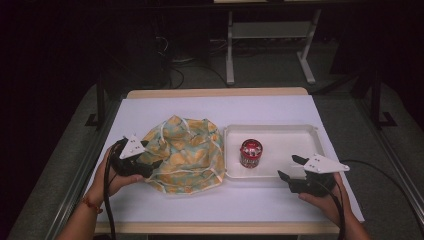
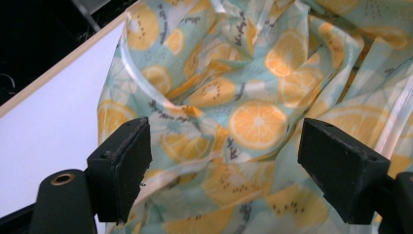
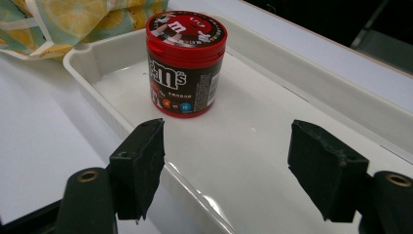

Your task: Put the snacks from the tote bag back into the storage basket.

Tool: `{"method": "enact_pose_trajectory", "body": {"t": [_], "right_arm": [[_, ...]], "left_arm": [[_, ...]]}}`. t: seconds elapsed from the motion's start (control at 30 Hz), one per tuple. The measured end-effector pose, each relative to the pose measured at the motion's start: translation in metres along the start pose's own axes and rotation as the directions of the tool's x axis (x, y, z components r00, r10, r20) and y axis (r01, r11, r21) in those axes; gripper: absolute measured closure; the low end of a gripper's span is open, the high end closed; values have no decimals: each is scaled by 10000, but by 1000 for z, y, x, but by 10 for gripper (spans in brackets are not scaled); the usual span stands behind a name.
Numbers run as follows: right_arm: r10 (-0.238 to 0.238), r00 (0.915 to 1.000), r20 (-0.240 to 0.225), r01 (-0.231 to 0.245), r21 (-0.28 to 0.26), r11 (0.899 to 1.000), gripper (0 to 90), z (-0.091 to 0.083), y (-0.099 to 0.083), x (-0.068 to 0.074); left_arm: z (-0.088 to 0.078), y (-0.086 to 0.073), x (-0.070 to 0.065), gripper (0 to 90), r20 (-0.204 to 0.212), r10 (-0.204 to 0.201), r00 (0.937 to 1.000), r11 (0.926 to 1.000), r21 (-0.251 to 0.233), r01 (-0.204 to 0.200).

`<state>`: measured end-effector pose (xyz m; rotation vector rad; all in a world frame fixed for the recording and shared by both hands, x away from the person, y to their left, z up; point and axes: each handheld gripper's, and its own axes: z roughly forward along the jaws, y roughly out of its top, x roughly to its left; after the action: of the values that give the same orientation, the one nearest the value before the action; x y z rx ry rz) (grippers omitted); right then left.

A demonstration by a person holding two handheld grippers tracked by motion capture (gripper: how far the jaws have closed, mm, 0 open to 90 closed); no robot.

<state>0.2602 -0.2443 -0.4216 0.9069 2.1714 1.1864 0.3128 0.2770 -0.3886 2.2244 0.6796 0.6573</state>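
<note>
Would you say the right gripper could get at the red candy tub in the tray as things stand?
Probably yes: the right gripper hovers open at the white tray's near rim, and nothing stands between its jaws and the upright candy tub.

between the left gripper (image 2: 221, 161) fingers (image 2: 122, 170) the fruit-print bag (image 2: 234, 97) runs off the top, right and bottom edges, its opening lost in folds. beyond the right gripper (image 3: 226, 165) fingers (image 3: 139, 165) the white tray (image 3: 302, 92) is cut off at right; the candy tub (image 3: 186, 63) label's small print is unreadable.
</note>
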Motion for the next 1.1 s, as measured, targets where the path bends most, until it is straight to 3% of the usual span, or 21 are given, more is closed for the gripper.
{"method": "enact_pose_trajectory", "body": {"t": [0.4, 0.73, 0.9, 1.1], "right_arm": [[-83, 9999, -121, 83, 7, 10000, 288, 4, 3, 1], [-143, 9998, -150, 143, 23, 9999, 287, 6, 3, 2], [-186, 9997, -161, 188, 92, 9998, 287, 8, 2, 3], [-180, 9997, -178, 182, 125, 9998, 286, 9, 3, 3]], "left_arm": [[-16, -25, 5, 199, -176, -449, 9988, 9982, -399, 442], [-20, -49, 4, 200, -612, -981, 9933, 9936, -617, 943], [-23, -64, 6, 208, -587, -1680, 9840, 9824, -921, 1623], [-18, -80, 6, 207, -500, -2227, 9736, 9713, -964, 2172]]}}
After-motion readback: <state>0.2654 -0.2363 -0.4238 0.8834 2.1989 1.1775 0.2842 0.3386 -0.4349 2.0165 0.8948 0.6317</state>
